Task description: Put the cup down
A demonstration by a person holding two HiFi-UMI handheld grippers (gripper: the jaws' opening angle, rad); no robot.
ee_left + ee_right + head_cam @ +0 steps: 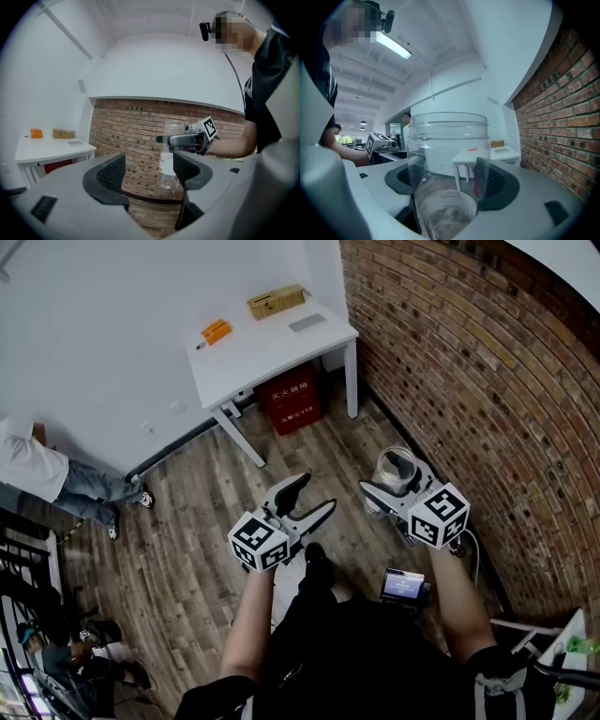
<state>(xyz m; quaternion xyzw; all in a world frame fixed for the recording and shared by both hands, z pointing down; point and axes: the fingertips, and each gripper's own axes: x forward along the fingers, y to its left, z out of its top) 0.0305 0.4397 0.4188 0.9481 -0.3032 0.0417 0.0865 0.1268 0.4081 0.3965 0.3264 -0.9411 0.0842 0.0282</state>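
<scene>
Nothing's down yet: my right gripper (399, 484) has its jaws clamped on the clear cup (396, 465), up over the floor and well short of the bench (262, 345). Left gripper (317, 493) jaws are apart, empty.

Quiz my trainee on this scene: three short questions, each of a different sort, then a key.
1. True or false: the left gripper is holding something.
2. Pick one: the right gripper is shut on A) a clear cup; B) an orange box; C) a phone.
3. Fill in: the red box stands under the white ____.

Key
1. False: its jaws stand apart with nothing between them.
2. A.
3. table.
</scene>
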